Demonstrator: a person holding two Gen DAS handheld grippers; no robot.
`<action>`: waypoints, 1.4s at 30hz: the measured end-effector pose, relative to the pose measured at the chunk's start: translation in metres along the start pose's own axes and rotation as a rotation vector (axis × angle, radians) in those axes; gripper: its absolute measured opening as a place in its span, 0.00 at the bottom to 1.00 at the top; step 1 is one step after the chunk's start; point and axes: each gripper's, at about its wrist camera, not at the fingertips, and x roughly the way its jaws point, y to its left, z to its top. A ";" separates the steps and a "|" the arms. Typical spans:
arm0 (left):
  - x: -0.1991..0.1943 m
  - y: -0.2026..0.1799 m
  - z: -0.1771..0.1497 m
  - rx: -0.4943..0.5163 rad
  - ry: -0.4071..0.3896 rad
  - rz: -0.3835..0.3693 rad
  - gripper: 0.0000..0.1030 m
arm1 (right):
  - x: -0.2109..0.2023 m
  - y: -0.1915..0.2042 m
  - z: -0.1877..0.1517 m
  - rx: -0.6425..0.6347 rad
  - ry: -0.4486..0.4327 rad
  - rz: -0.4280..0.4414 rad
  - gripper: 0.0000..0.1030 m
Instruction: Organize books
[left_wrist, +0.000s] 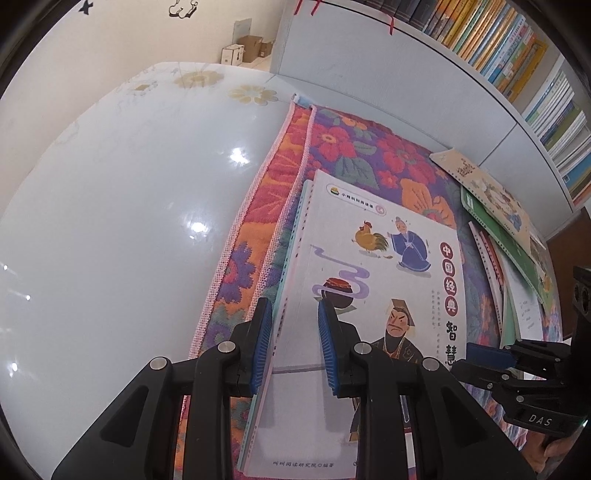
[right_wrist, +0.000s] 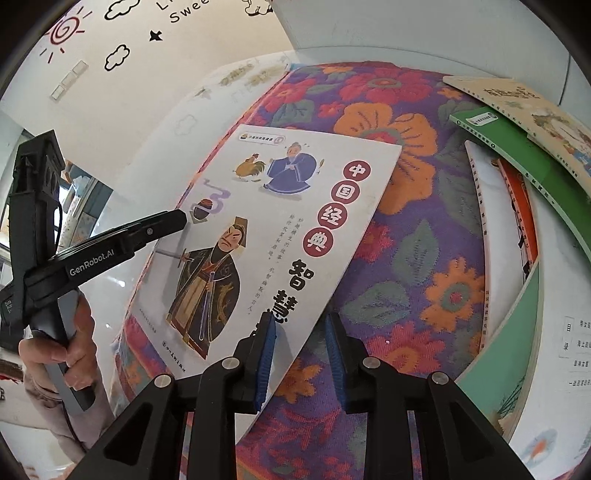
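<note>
While my left gripper (left_wrist: 295, 332) pinches the book (left_wrist: 369, 280) titled 中国经典, my right gripper (right_wrist: 300, 349), marked DAS, clasps its near right edge

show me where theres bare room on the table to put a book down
Free: glossy white tabletop left of the floral cloth, and the cloth strip between the white picture book and the book pile. Crowded: that pile by the bookshelf.
</note>
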 end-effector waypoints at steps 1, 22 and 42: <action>-0.001 0.001 0.000 -0.004 -0.002 -0.001 0.23 | 0.000 0.000 0.000 0.000 0.000 0.000 0.26; -0.001 0.005 0.001 -0.034 -0.007 -0.012 0.23 | -0.014 -0.018 0.002 0.054 -0.017 0.041 0.26; -0.014 -0.125 0.028 0.054 -0.017 -0.137 0.23 | -0.115 -0.122 -0.005 0.269 -0.211 0.156 0.26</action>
